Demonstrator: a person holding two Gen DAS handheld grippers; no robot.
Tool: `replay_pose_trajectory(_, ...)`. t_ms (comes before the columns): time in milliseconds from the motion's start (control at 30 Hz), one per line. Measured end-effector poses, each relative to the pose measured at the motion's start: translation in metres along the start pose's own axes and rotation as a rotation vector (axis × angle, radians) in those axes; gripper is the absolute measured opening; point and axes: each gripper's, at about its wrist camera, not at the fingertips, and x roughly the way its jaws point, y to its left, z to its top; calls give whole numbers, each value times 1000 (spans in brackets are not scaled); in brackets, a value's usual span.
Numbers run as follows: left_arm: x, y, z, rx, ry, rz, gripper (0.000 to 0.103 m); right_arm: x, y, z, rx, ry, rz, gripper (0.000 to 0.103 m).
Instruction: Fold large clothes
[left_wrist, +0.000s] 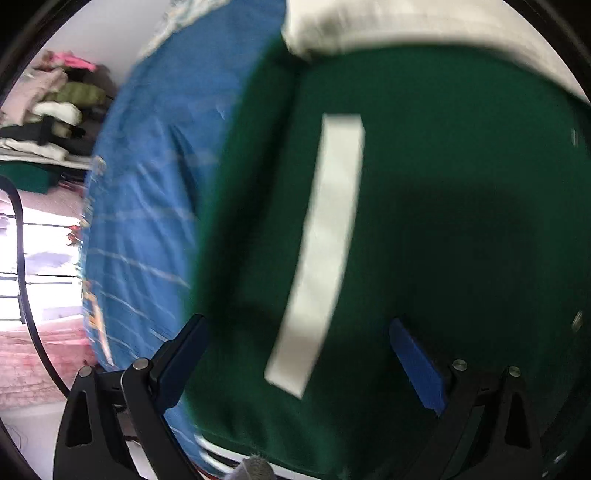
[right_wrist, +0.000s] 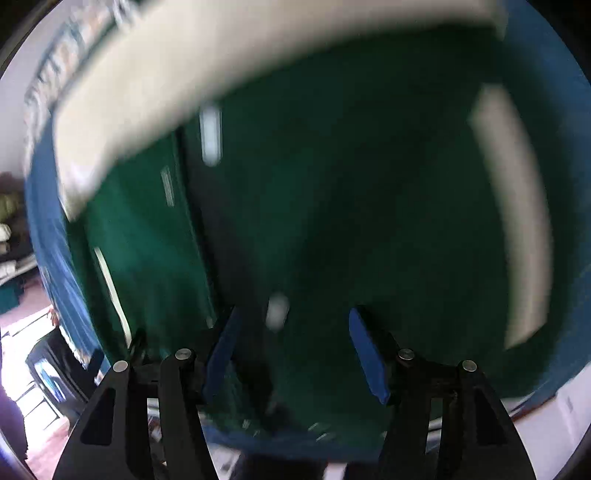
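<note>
Green garment (left_wrist: 443, 221) on blue bedsheet (left_wrist: 147, 184), seemingly just beyond both grippers' parted, empty fingers (left_wrist: 417, 362).

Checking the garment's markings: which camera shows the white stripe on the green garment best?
The left wrist view: the white stripe runs whole and central across the green garment. The right wrist view shows it blurred near the right edge.

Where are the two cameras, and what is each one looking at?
Left wrist view: on the left gripper, looking down its open blue fingers at a green garment with a white stripe on a blue bedsheet.
Right wrist view: on the right gripper, fingers open, over the same green garment; blurred.
Both show the garment, white stripe, sheet and a white pillow.
</note>
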Motion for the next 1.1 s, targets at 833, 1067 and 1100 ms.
replay_pose_trajectory(833, -38, 27, 34, -58, -113, -200, 103, -14, 52, -69, -120, -15, 94, 51)
replay_pose_trajectory(1067, -94, -55, 78, -45, -186, -266, 103, -110, -54, -3, 17, -254, 8, 51)
replay_pose_trajectory(1100, -92, -78, 88, -24, -192, -238, 103, -123, -84, 19, 20, -284, -13, 51)
